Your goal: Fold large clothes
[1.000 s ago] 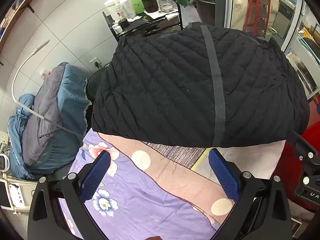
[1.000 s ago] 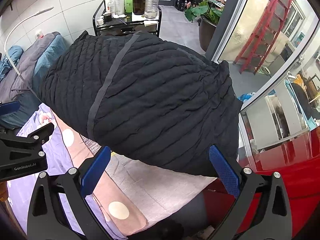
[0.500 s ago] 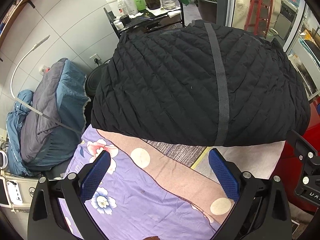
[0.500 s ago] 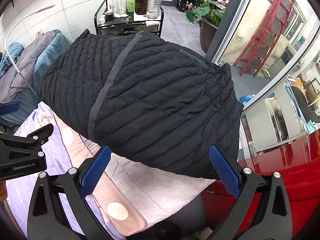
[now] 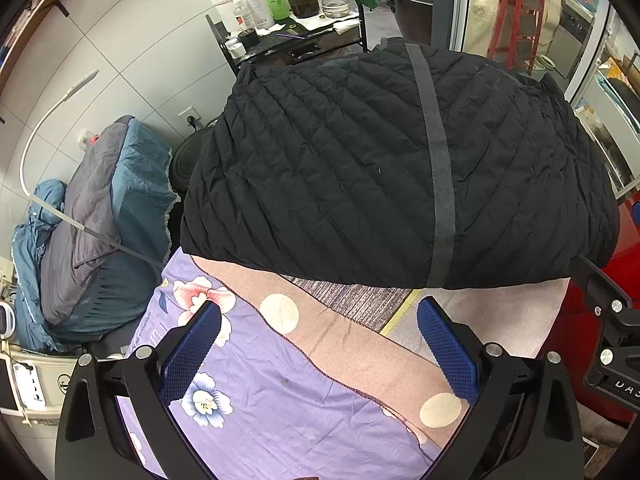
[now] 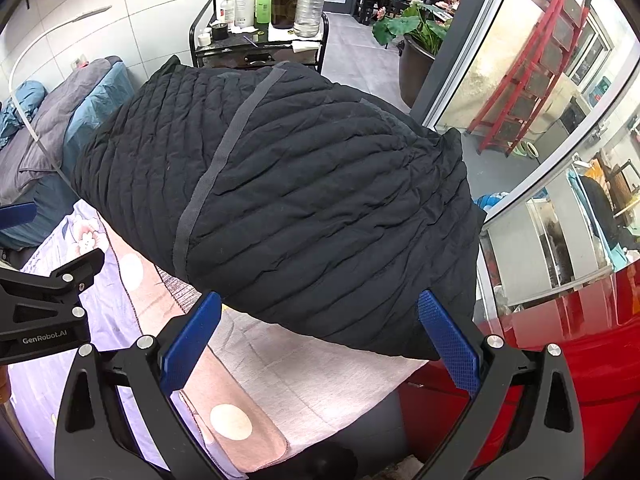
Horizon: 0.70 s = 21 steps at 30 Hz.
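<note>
The folded black quilted jacket [image 5: 360,184] lies across the desk's far edge; left claw [image 5: 320,344] and right claw [image 6: 320,340] hang spread wide, empty.

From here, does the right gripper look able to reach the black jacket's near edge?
Probably yes: the right gripper is open, with only bare cloth before the black quilted jacket.

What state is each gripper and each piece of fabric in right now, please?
Left gripper: open, empty.
Right gripper: open, empty.
Black quilted jacket: folded into a bundle, lying on the bedding.
Purple floral sheet: spread flat under the jacket.
Blue-grey bedding pile: heaped beside the wall.
</note>
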Available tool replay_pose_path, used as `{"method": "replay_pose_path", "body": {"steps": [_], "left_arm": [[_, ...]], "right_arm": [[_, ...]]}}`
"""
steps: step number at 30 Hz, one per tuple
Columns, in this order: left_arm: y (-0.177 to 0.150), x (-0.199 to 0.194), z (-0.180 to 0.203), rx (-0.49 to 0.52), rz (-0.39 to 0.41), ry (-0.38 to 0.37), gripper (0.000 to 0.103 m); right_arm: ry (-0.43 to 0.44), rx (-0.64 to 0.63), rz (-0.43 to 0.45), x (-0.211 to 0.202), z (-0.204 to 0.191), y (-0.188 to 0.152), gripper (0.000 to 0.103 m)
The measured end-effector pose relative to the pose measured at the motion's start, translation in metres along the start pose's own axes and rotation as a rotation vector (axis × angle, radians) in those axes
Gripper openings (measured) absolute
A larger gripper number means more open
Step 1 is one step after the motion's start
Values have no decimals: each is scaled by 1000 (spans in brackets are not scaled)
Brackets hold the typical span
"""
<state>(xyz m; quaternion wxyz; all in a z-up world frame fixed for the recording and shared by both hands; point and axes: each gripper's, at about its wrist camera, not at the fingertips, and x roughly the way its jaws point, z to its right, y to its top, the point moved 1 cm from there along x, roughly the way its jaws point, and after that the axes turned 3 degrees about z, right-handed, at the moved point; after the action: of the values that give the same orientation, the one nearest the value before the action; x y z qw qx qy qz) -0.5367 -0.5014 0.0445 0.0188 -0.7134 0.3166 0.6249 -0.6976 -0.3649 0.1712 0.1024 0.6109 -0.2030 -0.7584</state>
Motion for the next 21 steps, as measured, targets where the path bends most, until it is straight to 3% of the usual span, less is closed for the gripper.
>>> {"method": "replay_pose_path", "body": {"steps": [21], "left_arm": [[0,2,-3,0,-3,17,97]], "right_arm": [[-3,-4,-4,1,-1,-1,97]]}}
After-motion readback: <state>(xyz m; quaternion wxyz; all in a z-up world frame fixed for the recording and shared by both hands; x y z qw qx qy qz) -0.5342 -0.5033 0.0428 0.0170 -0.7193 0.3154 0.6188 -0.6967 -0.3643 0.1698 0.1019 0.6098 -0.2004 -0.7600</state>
